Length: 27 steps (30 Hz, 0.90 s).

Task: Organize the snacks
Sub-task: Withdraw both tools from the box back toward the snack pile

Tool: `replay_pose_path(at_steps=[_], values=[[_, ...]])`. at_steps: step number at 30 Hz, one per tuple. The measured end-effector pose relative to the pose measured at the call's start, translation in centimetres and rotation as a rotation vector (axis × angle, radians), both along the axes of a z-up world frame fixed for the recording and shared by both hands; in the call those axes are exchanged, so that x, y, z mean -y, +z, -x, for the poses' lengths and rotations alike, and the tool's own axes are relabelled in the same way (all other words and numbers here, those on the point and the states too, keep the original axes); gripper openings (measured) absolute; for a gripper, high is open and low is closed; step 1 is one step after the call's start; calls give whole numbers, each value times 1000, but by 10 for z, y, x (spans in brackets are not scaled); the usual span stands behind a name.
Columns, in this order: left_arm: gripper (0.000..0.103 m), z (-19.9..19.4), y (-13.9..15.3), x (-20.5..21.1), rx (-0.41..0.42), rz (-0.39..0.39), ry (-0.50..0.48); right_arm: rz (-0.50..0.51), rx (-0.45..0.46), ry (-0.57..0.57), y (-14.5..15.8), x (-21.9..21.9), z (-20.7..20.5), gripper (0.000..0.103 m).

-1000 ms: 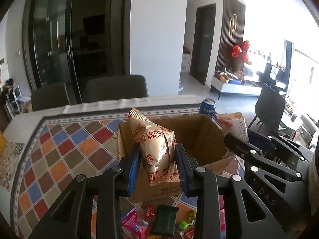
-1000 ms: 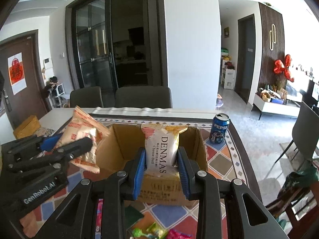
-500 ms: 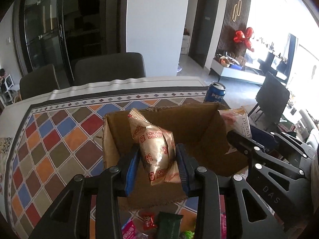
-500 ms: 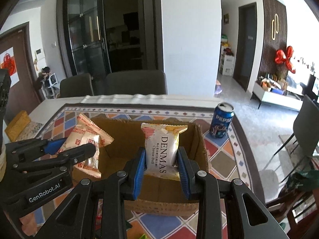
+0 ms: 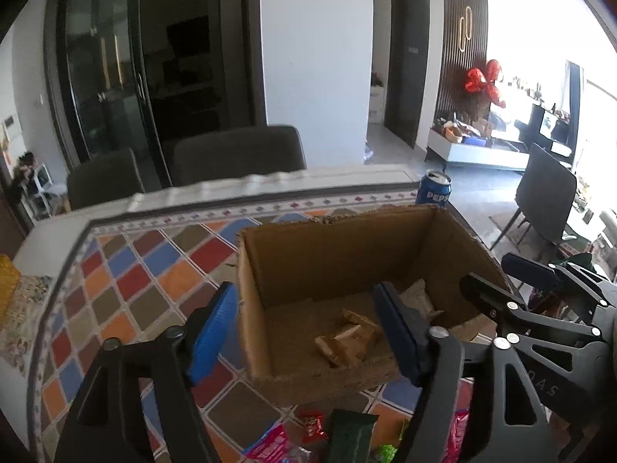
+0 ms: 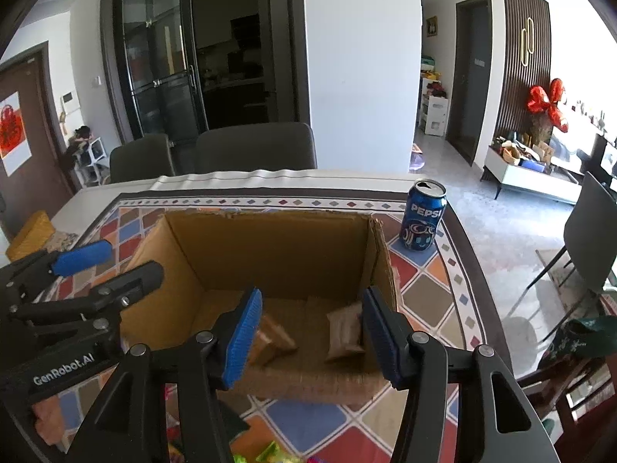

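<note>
Left wrist view: the left gripper (image 5: 304, 332) is seen with its fingers spread wide and nothing between them; they have just been opening. One finger (image 5: 210, 333) hangs outside the left wall of the cardboard box (image 5: 335, 247), the other is over its interior. The biscuit packet (image 5: 347, 341) lies loose on the box floor, and a paler packet (image 5: 418, 301) is partly hidden behind the inner finger. If the gripper is lowered or swung rightward, the box wall between the fingers could be caught, and the light box could be dragged or tipped on the patterned counter (image 5: 127, 270).

Nearer the camera, loose snacks (image 5: 308, 436) are left on the counter below the box; they could be swept off the edge by a low pass of either tool.

Right wrist view: the right gripper (image 6: 308, 337) is held partly open and empty, its fingers having just been opening, both poised above the box's front part. Two packets (image 6: 345, 332) rest on the floor there, one blurred. A hasty withdrawal could snag the front wall. Both grippers are crowded close together over the box, so a collision is judged possible. The open Pepsi can (image 6: 422, 216), just beside the right rear corner of the box, could be toppled and spilled if the box is shoved.
</note>
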<state>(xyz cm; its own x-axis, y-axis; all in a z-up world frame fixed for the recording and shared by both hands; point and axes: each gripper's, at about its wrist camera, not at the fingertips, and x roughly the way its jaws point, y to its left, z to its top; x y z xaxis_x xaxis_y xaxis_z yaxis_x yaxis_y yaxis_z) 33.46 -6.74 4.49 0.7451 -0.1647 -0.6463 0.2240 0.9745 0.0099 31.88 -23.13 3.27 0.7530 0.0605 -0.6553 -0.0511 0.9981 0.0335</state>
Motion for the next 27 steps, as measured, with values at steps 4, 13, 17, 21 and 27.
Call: replay_pose_path(at_steps=[4, 13, 17, 21, 27], values=[[85, 27, 13, -2, 56, -26, 5, -4, 8, 0, 6, 2, 20, 55], [92, 78, 28, -5, 90, -15, -29, 5, 47, -11, 26, 4, 70, 55], [93, 101, 25, -4, 93, -21, -55, -4, 46, -14, 27, 4, 93, 55], [93, 121, 20, -4, 90, -25, -75, -1, 37, -18, 22, 3, 113, 55], [93, 144, 7, -3, 62, -32, -97, 11, 10, -25, 10, 0, 140, 55]])
